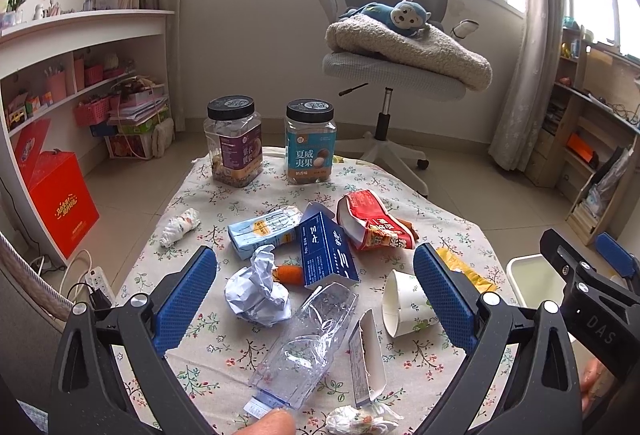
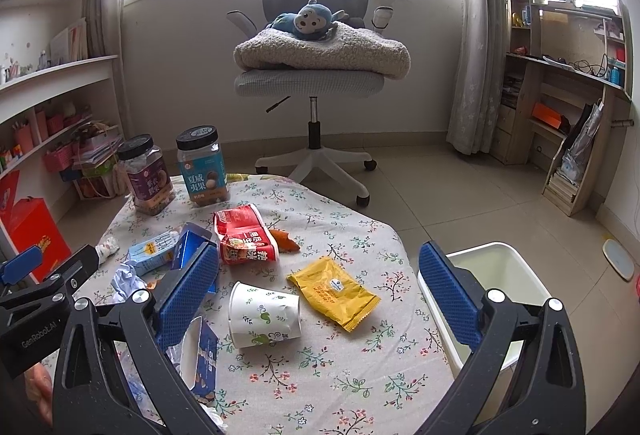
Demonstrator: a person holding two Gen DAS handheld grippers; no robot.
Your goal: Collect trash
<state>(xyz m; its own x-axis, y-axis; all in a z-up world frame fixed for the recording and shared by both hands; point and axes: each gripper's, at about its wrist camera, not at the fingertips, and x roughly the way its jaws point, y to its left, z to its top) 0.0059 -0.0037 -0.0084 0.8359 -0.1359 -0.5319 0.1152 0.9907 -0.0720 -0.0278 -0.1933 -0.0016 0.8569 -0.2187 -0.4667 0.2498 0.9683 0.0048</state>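
1. both grippers hang over the floral tablecloth [image 2: 320, 387], holding nothing.
2. left gripper [image 1: 316, 287] has its jaws spread wide above the crumpled paper [image 1: 256, 295] and the flattened clear bottle [image 1: 308, 343].
3. right gripper [image 2: 320, 291] is spread just as wide, over the tipped paper cup [image 2: 262, 315] and the yellow wrapper [image 2: 332, 291].
4. the white bin [image 2: 492, 267] stands just beside the table's right edge.

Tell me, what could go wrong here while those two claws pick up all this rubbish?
The paper cup lies on its side and could roll away when nudged. The clear plastic bottle is crushed and slick, so it might slip from the left gripper. The white bin stands beside the table, off its edge, so a careless drop from the right gripper could miss.
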